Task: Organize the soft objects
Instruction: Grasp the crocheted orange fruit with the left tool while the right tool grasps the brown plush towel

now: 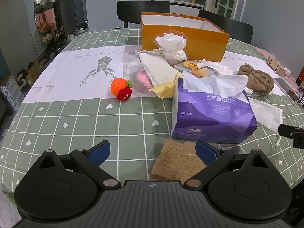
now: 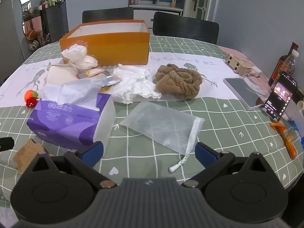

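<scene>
Green checked cloth with a white runner covers the table (image 1: 57,129) under both of my cameras. On it my soft things lie in a loose cluster in front of the open orange box (image 1: 182,36), which stands at the far side with nothing visible inside. Nearest the box is a clear bag of white stuffing (image 1: 172,46), touching its front wall. Just before that lie a cream pouch (image 1: 157,70), a pink knitted piece (image 1: 145,78) and a yellow cloth (image 1: 166,90). To their left, apart from the rest, sits the crocheted orange with a red flower (image 1: 121,89). The purple tissue pack (image 2: 70,121) lies closer to me, with crumpled white tissue (image 2: 133,83) and a brown twisted towel (image 2: 179,80) beyond it on the right. A flat mesh drawstring bag (image 2: 163,125) rests just ahead of my right gripper (image 2: 149,152), whose fingers are spread wide and hold nothing. My left gripper (image 1: 153,151) is likewise spread and empty, hovering over a coarse brown fibre pad (image 1: 177,163) that lies just in front of the tissue pack. Off to the far right I see a tablet (image 2: 242,91), a phone on a stand (image 2: 279,98) and a dark bottle (image 2: 283,66).
</scene>
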Demonstrator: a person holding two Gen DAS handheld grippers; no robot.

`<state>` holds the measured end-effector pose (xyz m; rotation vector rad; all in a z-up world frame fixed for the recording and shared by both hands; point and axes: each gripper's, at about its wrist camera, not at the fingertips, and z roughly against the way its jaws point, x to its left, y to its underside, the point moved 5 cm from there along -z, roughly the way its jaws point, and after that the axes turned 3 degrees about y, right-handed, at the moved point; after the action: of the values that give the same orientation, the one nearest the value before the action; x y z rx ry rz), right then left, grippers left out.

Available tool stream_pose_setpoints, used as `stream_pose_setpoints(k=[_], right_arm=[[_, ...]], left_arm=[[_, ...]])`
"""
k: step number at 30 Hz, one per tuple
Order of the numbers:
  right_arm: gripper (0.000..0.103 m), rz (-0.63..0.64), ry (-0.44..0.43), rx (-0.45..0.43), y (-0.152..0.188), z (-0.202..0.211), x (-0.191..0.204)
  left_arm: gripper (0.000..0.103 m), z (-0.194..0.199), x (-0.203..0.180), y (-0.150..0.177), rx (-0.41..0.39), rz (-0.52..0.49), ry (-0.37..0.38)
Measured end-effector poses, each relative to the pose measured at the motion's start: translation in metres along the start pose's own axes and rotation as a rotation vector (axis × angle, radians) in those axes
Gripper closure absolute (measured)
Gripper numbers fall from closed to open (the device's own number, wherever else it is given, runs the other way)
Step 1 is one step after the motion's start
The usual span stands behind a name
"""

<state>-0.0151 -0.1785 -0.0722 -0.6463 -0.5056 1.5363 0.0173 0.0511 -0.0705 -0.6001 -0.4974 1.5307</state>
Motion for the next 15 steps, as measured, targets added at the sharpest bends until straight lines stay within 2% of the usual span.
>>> stream_pose_setpoints(k=[7, 11, 15], right_arm=[[0.003, 0.025, -0.009, -0.008, -0.007, 0.0, -0.01], [0.003, 0.108, -0.113, -0.081, -0.017, 0.009, -0.019], [0.003, 0.227, -0.155, -0.117, -0.028, 0.007, -0.032]], left_arm=[[0.0, -0.01, 0.013, -0.003, 0.01, -0.037, -0.009], [0.0, -0.019, 0.032, -0.01, 0.012, -0.067, -0.029], [0.0, -0.031, 0.056, -0.02, 0.019, -0.048, -0.037]])
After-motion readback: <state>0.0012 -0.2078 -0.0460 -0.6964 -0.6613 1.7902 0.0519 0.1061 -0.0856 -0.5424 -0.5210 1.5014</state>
